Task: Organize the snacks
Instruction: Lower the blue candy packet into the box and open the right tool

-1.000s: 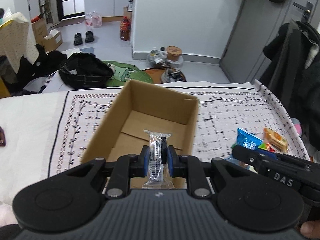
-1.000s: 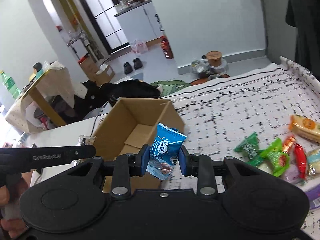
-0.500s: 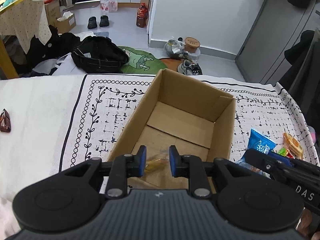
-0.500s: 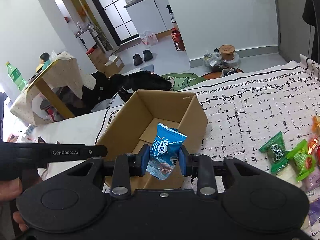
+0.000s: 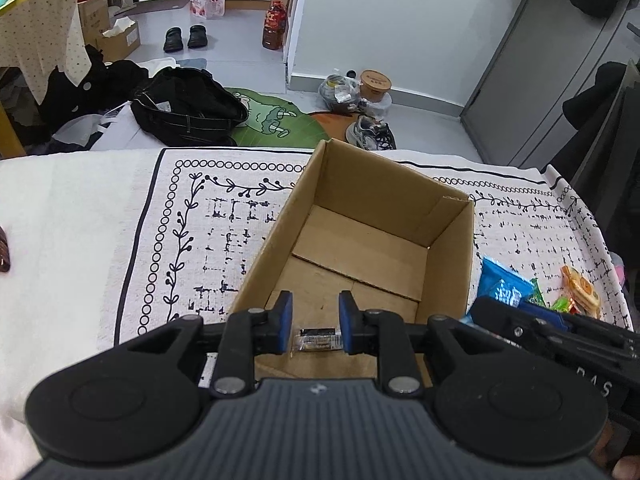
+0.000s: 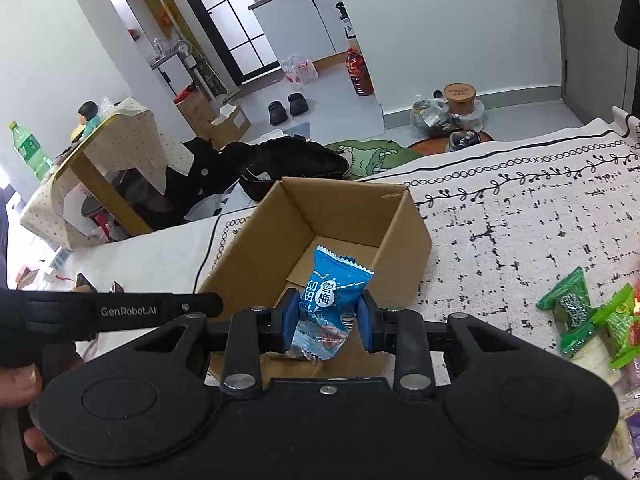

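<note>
Left gripper (image 5: 315,318) fingers spread above small dark snack bar (image 5: 317,338) inside open brown cardboard box (image 5: 372,184), right gripper (image 6: 330,320) pinching blue plastic snack packet (image 6: 334,300)

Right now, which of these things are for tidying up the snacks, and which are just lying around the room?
For the job:
cardboard box
dark snack bar lying in the box under the open left gripper
blue snack packet held in the right gripper
green snack packets on the cloth

Just lying about:
slippers
black bag
sneaker
green bottle
</note>
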The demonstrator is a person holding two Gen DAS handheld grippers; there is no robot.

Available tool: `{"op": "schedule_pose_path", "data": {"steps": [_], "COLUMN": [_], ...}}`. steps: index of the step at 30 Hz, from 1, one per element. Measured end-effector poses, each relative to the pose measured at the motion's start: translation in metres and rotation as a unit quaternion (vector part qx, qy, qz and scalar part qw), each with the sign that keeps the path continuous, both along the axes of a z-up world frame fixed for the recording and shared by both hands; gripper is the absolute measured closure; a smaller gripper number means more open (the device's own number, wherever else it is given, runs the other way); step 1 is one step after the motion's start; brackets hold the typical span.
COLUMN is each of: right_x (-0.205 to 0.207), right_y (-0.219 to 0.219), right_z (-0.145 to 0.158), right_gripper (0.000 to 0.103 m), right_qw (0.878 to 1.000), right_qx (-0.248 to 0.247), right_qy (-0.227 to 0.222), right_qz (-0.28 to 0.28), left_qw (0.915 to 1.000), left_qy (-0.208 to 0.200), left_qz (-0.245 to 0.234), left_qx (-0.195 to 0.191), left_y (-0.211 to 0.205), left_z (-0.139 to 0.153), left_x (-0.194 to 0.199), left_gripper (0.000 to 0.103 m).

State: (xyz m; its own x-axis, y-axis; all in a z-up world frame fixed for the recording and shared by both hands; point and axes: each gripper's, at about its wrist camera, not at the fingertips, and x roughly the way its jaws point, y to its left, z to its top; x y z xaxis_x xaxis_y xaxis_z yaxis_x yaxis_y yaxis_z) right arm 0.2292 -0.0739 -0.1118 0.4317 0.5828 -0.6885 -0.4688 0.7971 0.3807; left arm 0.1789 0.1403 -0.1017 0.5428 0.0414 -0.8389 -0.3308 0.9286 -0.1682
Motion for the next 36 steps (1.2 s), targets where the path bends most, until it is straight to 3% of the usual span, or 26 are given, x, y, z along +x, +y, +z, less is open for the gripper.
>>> {"op": "schedule_pose_path", "data": {"steps": [4, 16, 24, 26, 30, 36], "right_x": [0.001, -0.003, -0.006, -0.008, -0.012, -0.015], "right_y": [0.005, -0.005, -0.026, -0.033, -0.047, -0.071], "right_z": [0.001, 0.006, 0.007, 0.007, 0.004, 0.005], "right_gripper": [0.072, 0.052, 0.044, 0.034, 0.029, 0.016], "right_qw": [1.0, 0.999, 0.998, 0.997, 0.994, 0.989], "right_qx": [0.012, 0.003, -0.012, -0.019, -0.032, -0.048], "right_qy": [0.006, 0.032, 0.048, 0.051, 0.061, 0.065], "right_qz": [0.004, -0.005, -0.044, -0.055, -0.08, -0.127], "left_qw": [1.0, 1.0, 0.9996, 0.9996, 0.9996, 0.9993], "left_qy": [0.0, 0.0, -0.005, -0.003, 0.001, -0.001], "left_qz": [0.0, -0.008, -0.023, -0.025, -0.026, -0.034], "left_qx": [-0.003, 0.002, 0.013, 0.013, 0.008, 0.015], "left_y": [0.004, -0.003, -0.018, -0.023, -0.033, -0.052], "left_z": [0.002, 0.011, 0.02, 0.02, 0.022, 0.022], "left_x": [-0.002, -0.007, -0.009, -0.009, -0.008, -0.006], "left_gripper": [0.081, 0.076, 0.052, 0.048, 0.035, 0.026]}}
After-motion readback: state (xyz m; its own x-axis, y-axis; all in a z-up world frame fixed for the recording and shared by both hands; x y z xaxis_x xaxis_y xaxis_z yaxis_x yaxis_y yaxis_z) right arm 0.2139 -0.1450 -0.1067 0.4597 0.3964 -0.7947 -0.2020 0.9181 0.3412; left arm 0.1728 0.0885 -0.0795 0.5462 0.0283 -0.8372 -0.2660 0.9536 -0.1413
